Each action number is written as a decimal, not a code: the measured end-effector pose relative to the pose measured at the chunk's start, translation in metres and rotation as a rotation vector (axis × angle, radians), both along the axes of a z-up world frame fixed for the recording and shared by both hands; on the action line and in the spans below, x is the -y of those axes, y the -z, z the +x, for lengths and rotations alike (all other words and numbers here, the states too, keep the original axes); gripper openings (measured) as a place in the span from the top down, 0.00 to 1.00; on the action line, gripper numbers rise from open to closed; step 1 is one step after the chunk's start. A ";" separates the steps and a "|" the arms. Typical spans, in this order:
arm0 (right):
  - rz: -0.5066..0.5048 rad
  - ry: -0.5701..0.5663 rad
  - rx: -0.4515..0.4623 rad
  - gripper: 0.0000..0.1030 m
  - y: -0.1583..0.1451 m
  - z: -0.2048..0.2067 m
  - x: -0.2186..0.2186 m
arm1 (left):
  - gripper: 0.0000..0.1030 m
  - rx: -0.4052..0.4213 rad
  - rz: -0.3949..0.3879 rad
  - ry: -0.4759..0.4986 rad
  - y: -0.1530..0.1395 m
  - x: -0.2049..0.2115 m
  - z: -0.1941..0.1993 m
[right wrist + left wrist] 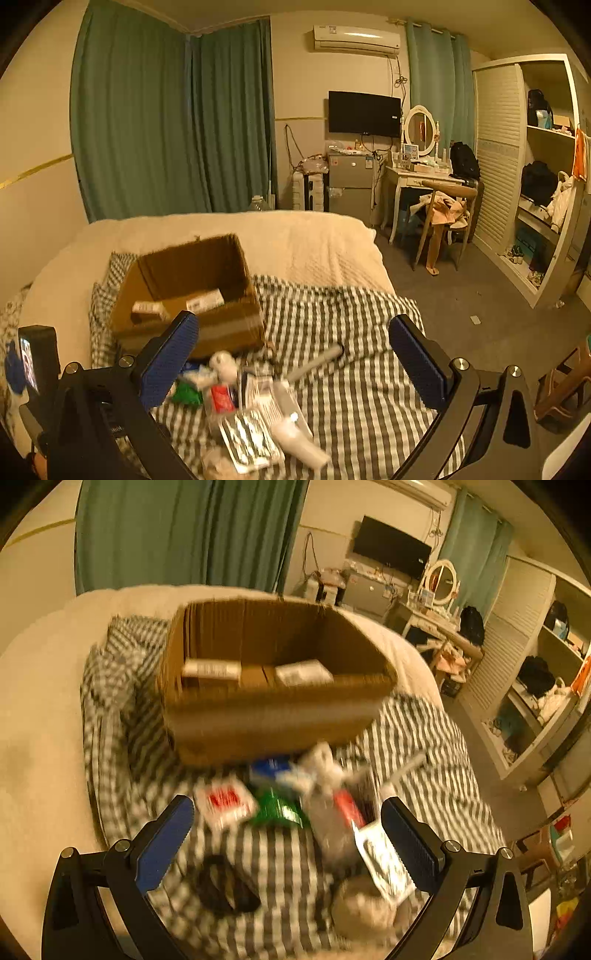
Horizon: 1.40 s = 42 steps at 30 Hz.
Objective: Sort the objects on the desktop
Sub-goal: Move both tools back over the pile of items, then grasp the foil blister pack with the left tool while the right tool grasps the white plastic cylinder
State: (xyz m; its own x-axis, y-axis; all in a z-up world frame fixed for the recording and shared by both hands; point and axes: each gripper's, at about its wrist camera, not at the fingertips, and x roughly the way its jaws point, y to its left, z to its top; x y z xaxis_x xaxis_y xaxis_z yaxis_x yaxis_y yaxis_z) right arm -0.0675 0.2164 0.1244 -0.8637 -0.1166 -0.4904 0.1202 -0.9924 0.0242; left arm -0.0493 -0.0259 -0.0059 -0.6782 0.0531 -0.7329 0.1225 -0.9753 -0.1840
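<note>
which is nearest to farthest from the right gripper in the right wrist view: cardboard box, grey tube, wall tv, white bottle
From the right gripper:
1. grey tube, between the open fingers on the checked cloth.
2. white bottle, just below, nearer the camera.
3. cardboard box, behind, to the left.
4. wall tv, across the room.

Tube and bottle are close.

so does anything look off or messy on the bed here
The small items lie in a jumbled, overlapping heap on the checked cloth in front of the cardboard box, not sorted. The box's rim looks torn and ragged. Both grippers, left and right, are open and empty.
</note>
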 end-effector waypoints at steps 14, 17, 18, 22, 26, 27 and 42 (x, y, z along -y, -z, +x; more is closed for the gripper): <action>0.050 -0.048 0.139 0.00 0.100 0.035 -0.046 | 0.00 0.100 0.005 -0.042 0.043 -0.065 0.035; 0.034 -0.064 0.166 0.00 0.122 0.034 -0.065 | 0.00 0.089 0.026 -0.045 0.045 -0.080 0.032; 0.027 -0.061 0.176 0.00 0.129 0.033 -0.072 | 0.00 0.089 0.034 -0.049 0.047 -0.086 0.030; -0.017 -0.059 0.219 0.00 0.154 0.025 -0.096 | 0.00 0.097 0.031 -0.062 0.059 -0.109 0.015; -0.063 -0.048 0.249 0.00 0.172 0.017 -0.113 | 0.00 0.123 -0.034 -0.048 0.079 -0.135 -0.003; -0.080 -0.046 0.252 0.00 0.176 0.015 -0.118 | 0.00 0.132 -0.040 -0.045 0.084 -0.137 -0.006; -0.104 -0.045 0.324 0.00 0.206 -0.008 -0.118 | 0.59 0.289 0.066 0.127 0.115 -0.112 -0.043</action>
State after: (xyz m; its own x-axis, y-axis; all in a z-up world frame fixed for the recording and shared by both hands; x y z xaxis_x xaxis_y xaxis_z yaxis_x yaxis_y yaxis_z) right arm -0.0751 0.3340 -0.0817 -0.6577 -0.2145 -0.7221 0.1333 -0.9766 0.1687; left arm -0.0920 0.0864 -0.1213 -0.4278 0.1781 -0.8862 0.0572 -0.9731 -0.2232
